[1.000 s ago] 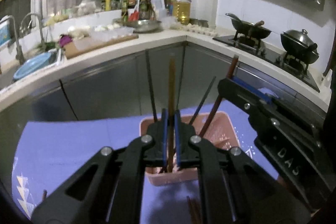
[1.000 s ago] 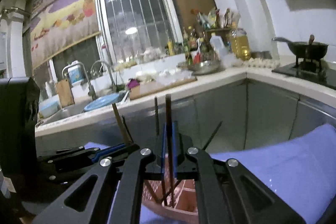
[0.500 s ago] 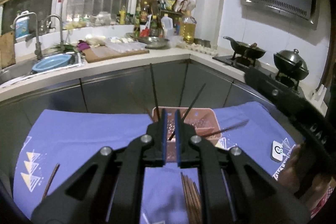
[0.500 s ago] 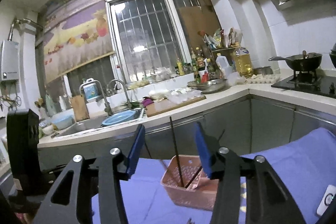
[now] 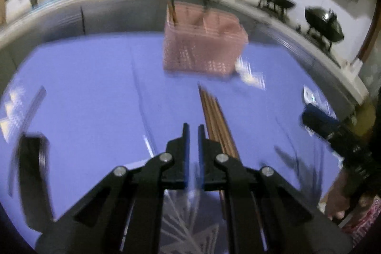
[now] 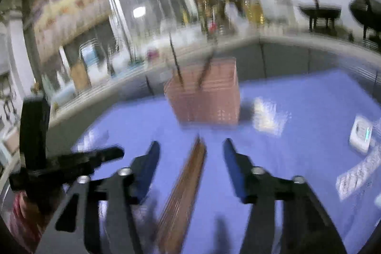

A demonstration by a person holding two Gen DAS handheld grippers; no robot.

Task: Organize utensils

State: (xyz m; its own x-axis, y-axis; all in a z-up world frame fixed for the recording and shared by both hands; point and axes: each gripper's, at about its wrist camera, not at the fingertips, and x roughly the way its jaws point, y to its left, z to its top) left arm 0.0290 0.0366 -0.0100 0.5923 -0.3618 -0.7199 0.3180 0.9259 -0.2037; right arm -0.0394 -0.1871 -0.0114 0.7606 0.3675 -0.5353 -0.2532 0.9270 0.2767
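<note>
A pink perforated utensil basket (image 5: 204, 44) stands on the blue mat with several chopsticks upright in it; it also shows in the right wrist view (image 6: 207, 94). A bundle of brown chopsticks (image 5: 215, 116) lies flat on the mat in front of the basket. My left gripper (image 5: 193, 132) is nearly shut with a narrow gap, holds nothing, and is just left of the bundle. My right gripper (image 6: 190, 151) is open, its jaws on either side of the bundle (image 6: 185, 185), above it. Both views are blurred.
The blue mat (image 5: 95, 92) covers the table. A single chopstick (image 5: 35, 101) lies at the far left. A small white device (image 6: 362, 135) sits at the right. The other gripper's body shows at the edges (image 5: 343, 142). A kitchen counter with sink, bottles and woks runs behind.
Both grippers released chopsticks into the basket, pulled back and dropped toward the mat. The right gripper opened and now straddles the flat bundle. The left stays nearly shut and empty.
</note>
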